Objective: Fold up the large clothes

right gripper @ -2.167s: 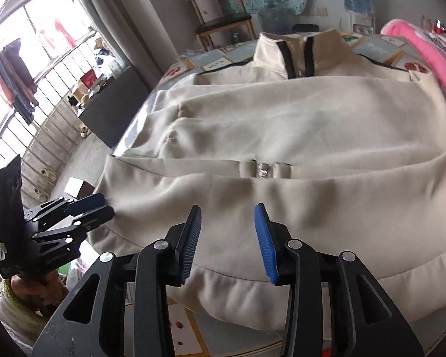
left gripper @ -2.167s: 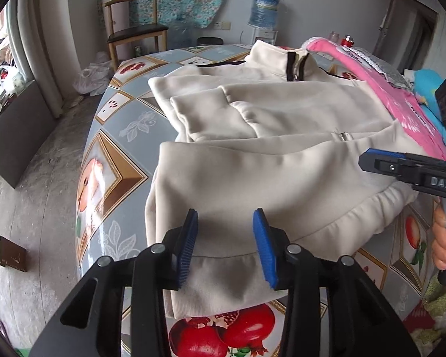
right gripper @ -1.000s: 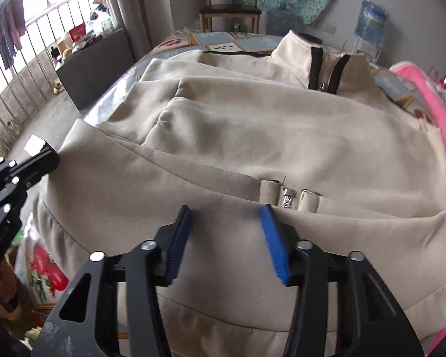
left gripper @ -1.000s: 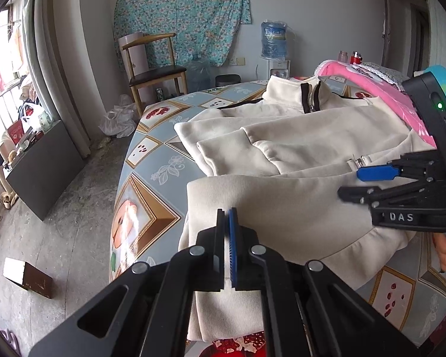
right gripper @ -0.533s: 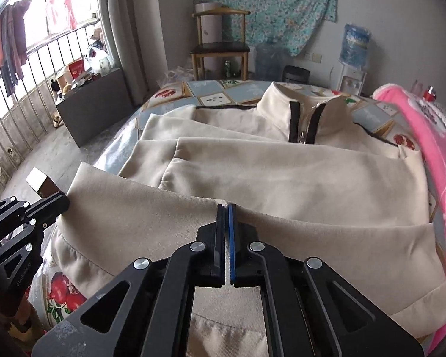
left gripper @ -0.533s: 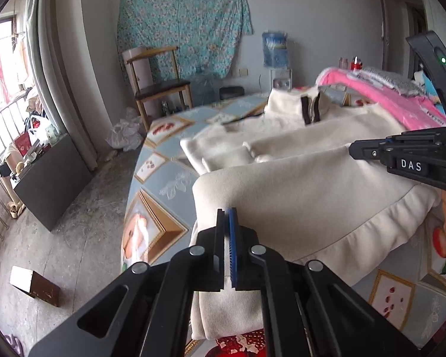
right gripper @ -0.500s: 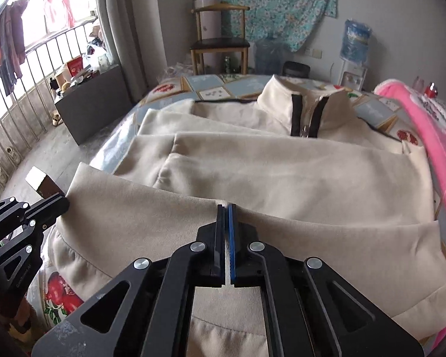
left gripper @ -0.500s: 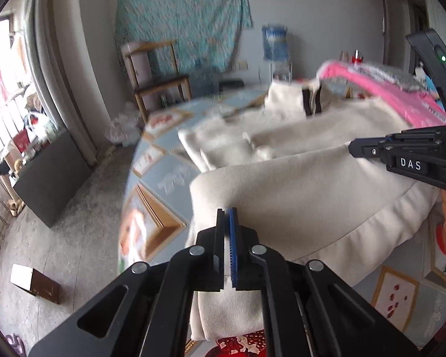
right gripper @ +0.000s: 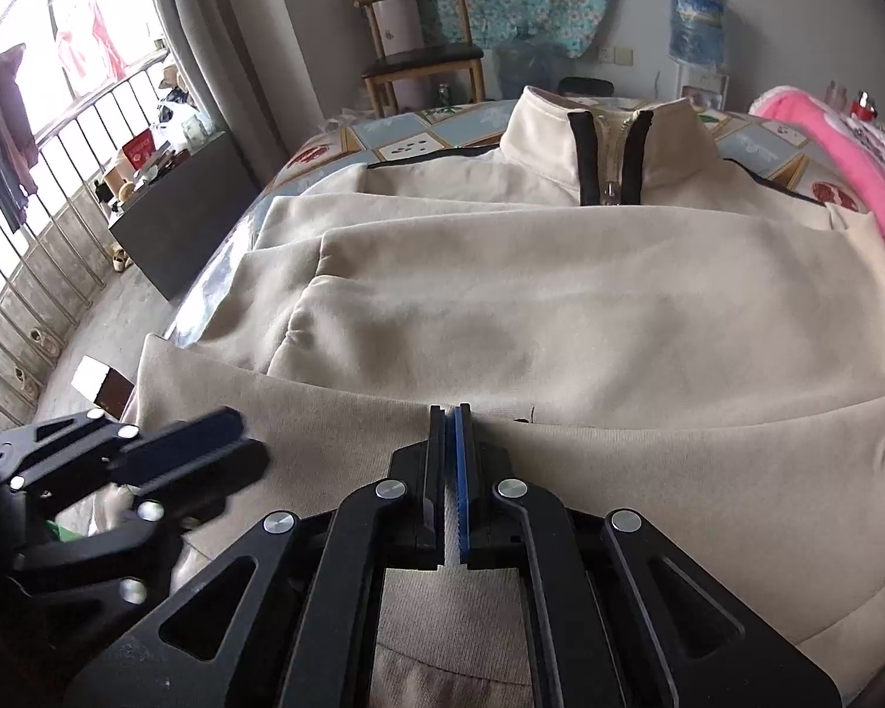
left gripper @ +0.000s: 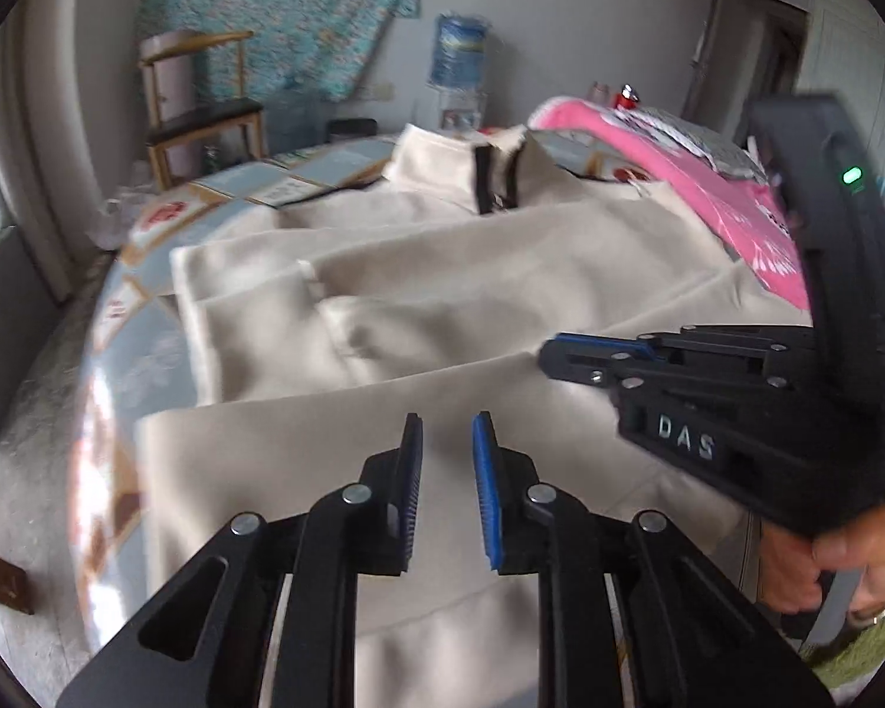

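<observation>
Pinching the cream jacket (right gripper: 560,318) hem, the right tool (right gripper: 449,466) stays out; the left tool (left gripper: 447,472) is opening, nothing between, folding it up.

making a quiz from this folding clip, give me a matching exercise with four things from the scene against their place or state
Things:
1. cream zip-neck sweatshirt
2. pink blanket
3. wooden chair with a dark seat
4. blue water bottle on a dispenser

Place or state:
A. by the back wall, right of the flowered cloth
B. spread on the table, bottom hem folded up towards the collar
C. on the floor beyond the table's far end, under the flowered cloth
D. heaped along the sweatshirt's right side

Pairs: 1-B, 2-D, 3-C, 4-A
</observation>
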### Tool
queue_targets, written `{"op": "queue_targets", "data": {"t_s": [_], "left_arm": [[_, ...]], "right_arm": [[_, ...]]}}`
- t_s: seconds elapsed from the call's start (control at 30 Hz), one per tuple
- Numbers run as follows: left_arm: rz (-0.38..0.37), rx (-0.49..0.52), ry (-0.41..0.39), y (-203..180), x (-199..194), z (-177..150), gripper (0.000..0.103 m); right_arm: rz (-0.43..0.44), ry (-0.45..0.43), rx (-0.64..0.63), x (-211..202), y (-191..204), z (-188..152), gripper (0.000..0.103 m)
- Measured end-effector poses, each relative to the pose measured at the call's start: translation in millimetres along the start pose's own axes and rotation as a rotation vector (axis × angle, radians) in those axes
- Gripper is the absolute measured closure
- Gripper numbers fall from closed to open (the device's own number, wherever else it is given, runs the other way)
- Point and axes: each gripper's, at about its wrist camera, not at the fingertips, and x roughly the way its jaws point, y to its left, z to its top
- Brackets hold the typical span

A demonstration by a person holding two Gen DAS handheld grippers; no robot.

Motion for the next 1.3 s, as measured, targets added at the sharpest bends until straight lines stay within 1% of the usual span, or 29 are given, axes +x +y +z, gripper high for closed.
{"op": "queue_targets", "data": {"t_s": [0.03,0.1,0.17,0.27,0.3,0.37,0.4,0.43,0.47,0.5,0.53,0.63,0.67,0.7,0.73,0.77,0.83,0.87,0.97,1.03,1.07,1.1,1.13,1.2,1.23,1.3], "left_arm": [[0.0,0.002,0.012,-4,9,1,0.086],[0.035,0.011,0.029,-8,21,2,0.086],[0.044,0.01,0.026,-8,23,1,0.086],[0.053,0.012,0.027,-9,23,-1,0.086],[0.056,0.01,0.028,-9,23,-1,0.086],[0.058,0.005,0.029,-9,23,-1,0.086],[0.059,0.002,0.029,-9,23,-1,0.086],[0.061,0.002,0.03,-9,23,-1,0.086],[0.062,0.004,0.029,-9,23,-1,0.086],[0.064,0.006,0.028,-9,24,-2,0.086],[0.065,0.007,0.027,-10,23,-2,0.086],[0.063,0.007,0.029,-9,23,-3,0.086],[0.063,0.009,0.03,-10,23,-3,0.086],[0.063,0.012,0.033,-10,24,-3,0.086],[0.062,0.015,0.035,-10,24,-2,0.086],[0.063,0.018,0.038,-10,24,-2,0.086],[0.065,0.023,0.042,-10,24,-1,0.086],[0.066,0.025,0.043,-11,25,-1,0.086],[0.07,0.026,0.044,-11,25,0,0.086],[0.073,0.027,0.046,-11,26,0,0.086],[0.075,0.028,0.047,-11,26,1,0.086],[0.077,0.029,0.048,-12,26,1,0.086],[0.079,0.033,0.048,-12,27,1,0.086],[0.085,0.044,0.048,-13,27,1,0.086],[0.087,0.047,0.049,-14,27,1,0.086],[0.091,0.053,0.05,-14,27,1,0.086]], "right_arm": [[0.012,0.005,0.008,0,-2,1,0.099],[0.025,0.011,0.015,-1,-7,3,0.098],[0.023,-0.012,0.029,-15,-17,6,0.086],[-0.022,-0.076,0.077,-46,-48,8,0.078],[-0.041,-0.079,0.1,-51,-60,7,0.078],[-0.094,-0.052,0.142,-54,-87,2,0.076],[-0.121,-0.036,0.163,-52,-99,0,0.076],[-0.152,-0.012,0.186,-47,-110,-2,0.079],[-0.163,0.005,0.204,-42,-120,-4,0.088],[-0.152,0.002,0.212,-38,-126,-7,0.091],[-0.156,-0.003,0.209,-37,-131,-7,0.098],[-0.186,-0.012,0.219,-43,-131,-4,0.098],[-0.222,-0.022,0.223,-47,-130,-3,0.087],[-0.265,-0.035,0.217,-54,-126,-3,0.081],[-0.275,-0.056,0.203,-65,-122,-6,0.072],[-0.248,-0.07,0.193,-74,-118,-9,0.067],[-0.156,-0.071,0.157,-90,-104,-19,0.064],[-0.115,-0.065,0.114,-96,-91,-28,0.064],[-0.045,-0.034,-0.025,-99,-55,-51,0.064],[-0.036,0.009,-0.073,-87,-42,-64,0.064],[-0.055,0.031,-0.078,-77,-39,-69,0.062],[-0.059,0.046,-0.067,-69,-41,-74,0.062],[-0.041,0.054,-0.039,-62,-47,-78,0.061],[0.009,0.056,0.018,-60,-58,-80,0.061],[0.006,0.065,0.022,-62,-59,-79,0.061],[-0.026,0.066,0.005,-70,-53,-78,0.061]]}}
